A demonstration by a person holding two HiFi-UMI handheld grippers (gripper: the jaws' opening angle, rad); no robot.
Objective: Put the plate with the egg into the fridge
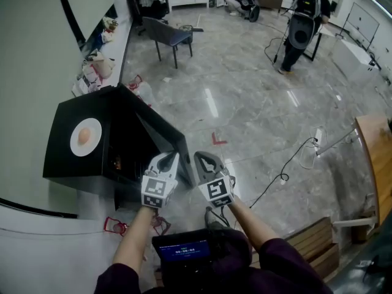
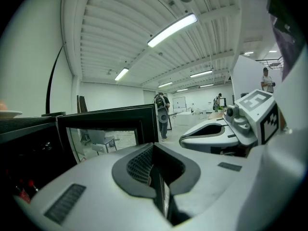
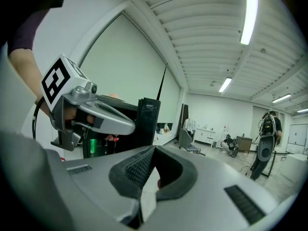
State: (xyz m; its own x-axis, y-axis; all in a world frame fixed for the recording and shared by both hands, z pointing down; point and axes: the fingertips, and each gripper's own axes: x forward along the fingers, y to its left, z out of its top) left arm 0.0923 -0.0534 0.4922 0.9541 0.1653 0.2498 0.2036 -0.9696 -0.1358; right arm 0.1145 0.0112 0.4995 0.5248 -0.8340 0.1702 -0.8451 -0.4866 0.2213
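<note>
Left gripper: jaws pressed together, nothing between them. Right gripper likewise: jaws closed, empty. Both side by side just in front of the mini fridge, close to the free edge of its door, tips aimed toward the fridge. Door standing open, dark interior exposed, a few small items low inside, too dim to name. Plate lying flat on top of the fridge, toward its left side, egg in the middle of it; neither gripper touching either one.

Judging by this: opening of the fridge done, the carrying itself not yet begun. Left to do: reach up to the fridge top, take the plate by its rim, keep it level so the egg stays put, bring it round to the fridge's front, slide it inside, let go, and presumably shut the door.
</note>
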